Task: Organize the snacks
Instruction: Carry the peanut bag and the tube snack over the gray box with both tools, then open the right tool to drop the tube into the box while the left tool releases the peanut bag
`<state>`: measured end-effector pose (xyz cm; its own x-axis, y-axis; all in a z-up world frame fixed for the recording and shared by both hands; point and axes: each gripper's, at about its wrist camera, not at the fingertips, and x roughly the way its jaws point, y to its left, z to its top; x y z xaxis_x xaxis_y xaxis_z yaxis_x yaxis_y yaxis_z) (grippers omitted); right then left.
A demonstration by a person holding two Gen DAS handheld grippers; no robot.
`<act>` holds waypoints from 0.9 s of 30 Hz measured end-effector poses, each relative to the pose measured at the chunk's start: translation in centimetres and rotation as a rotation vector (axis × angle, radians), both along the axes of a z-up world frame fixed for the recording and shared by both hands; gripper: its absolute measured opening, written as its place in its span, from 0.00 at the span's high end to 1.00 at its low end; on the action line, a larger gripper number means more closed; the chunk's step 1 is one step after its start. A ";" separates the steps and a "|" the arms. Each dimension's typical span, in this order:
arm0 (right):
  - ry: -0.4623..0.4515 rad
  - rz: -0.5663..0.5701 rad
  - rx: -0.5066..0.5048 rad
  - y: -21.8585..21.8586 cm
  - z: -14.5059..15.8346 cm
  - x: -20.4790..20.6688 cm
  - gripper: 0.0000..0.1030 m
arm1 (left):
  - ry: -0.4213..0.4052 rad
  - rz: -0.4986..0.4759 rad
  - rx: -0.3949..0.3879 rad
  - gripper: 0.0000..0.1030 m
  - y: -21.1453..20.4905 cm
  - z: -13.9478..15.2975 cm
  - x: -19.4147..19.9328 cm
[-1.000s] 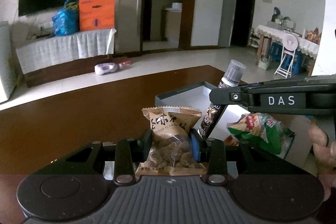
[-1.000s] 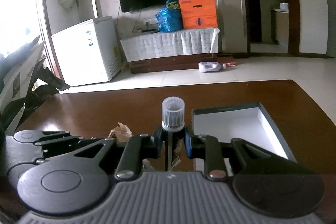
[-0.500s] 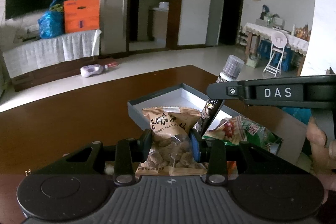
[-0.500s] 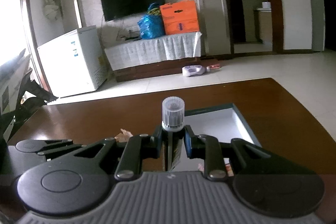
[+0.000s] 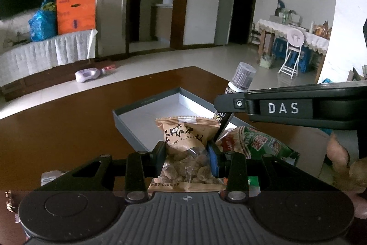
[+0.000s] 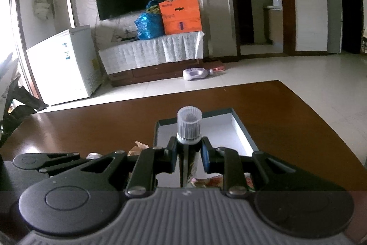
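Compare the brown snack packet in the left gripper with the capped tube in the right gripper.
The brown snack packet is a flat pouch showing its contents; the capped tube is narrow with a ribbed cap. The packet is tan, the tube dark. Both are clamped upright over the open box.

The right tool (image 6: 188,154) is clamped on a dark tube (image 6: 189,161) with a ribbed, translucent cap (image 6: 189,122) that stands upright between its blue pads. Just past it an open grey box (image 6: 240,128) with a white inside sits on the brown worktop (image 6: 91,125). Part of the left tool (image 6: 45,161) shows low at the left, with crumpled wrappers (image 6: 137,147) beside it.
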<state>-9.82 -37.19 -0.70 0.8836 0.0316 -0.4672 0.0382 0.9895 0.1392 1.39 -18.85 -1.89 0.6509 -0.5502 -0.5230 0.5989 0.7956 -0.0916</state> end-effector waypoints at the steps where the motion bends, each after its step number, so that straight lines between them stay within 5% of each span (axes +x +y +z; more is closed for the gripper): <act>1: 0.003 -0.001 0.001 -0.1 -0.1 0.1 0.79 | 0.001 -0.002 0.000 0.62 -0.3 -0.1 0.0; 27: 0.112 -0.038 0.036 -1.8 -2.4 10.0 0.79 | 0.027 -0.044 0.079 0.60 -4.3 -3.7 2.2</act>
